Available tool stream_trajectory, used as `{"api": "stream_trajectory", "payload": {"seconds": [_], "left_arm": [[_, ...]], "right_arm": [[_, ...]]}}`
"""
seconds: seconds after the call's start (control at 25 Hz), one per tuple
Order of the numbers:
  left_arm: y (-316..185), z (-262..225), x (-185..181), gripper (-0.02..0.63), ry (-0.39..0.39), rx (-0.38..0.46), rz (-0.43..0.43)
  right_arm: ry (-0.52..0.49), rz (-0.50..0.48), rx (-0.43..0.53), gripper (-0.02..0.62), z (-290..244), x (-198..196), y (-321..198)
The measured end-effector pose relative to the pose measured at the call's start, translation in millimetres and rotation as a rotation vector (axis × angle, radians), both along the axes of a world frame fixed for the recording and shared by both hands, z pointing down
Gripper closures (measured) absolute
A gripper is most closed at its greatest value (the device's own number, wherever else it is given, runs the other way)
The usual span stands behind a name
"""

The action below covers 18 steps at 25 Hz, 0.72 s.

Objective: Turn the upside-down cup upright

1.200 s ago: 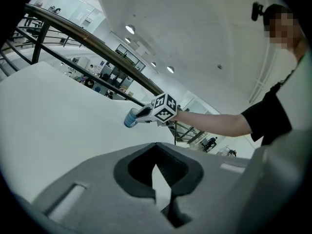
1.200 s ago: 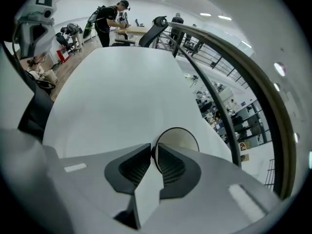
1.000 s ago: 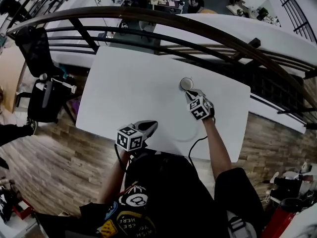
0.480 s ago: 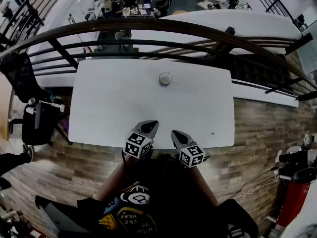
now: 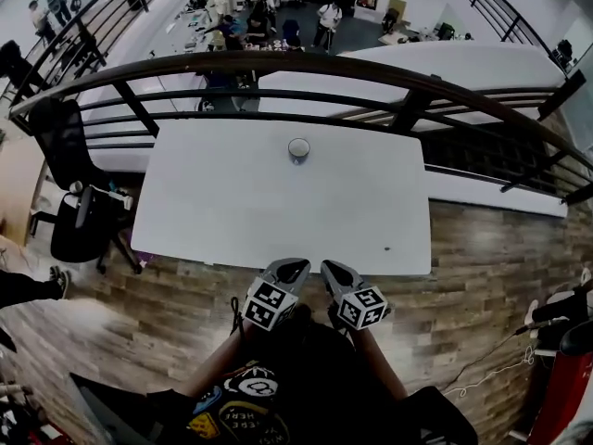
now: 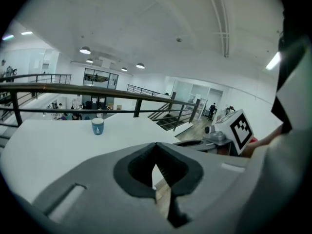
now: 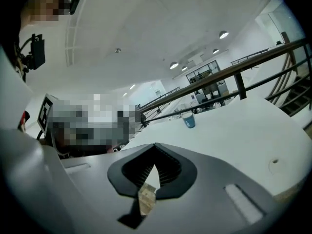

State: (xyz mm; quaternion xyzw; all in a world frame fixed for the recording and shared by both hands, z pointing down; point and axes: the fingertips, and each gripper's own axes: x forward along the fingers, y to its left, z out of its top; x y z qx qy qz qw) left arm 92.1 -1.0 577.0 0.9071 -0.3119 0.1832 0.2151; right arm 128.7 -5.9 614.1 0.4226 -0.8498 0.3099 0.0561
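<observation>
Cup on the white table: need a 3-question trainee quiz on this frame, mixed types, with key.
1. True or false: the cup stands upright on the table.
2. The left gripper is: A) shut on the cup; B) shut and empty; C) wide open.
3. Fill in: the cup is by the table's far edge, and the right gripper is at its ___ edge.

Key: 1 true; 2 B; 3 near.
</observation>
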Motion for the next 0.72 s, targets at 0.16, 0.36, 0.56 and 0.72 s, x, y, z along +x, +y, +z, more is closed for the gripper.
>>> {"api": "stream_trajectory", "payload": {"seconds": [0.16,0.36,0.56,0.72], "left_arm": [[44,15,4,0.601,0.030,-0.093,-0.047],[54,-4,5,0.601,0.012,-0.019,-0.011],[42,-29,-13,0.601,0.038,0.013,-0.034],[48,-36,-32,0.601,0.037,0.016,-0.039]], "right_arm": [[-0.025,-0.015,-0.013,0.598,2,17,40],[-0.045,0.019,0.020,0.598,-19,21,52],[-0.021,0.062,0.073,0.598,-52,17,48],[-0.054,0.068,0.107,0.598,-71,2,59]]}}
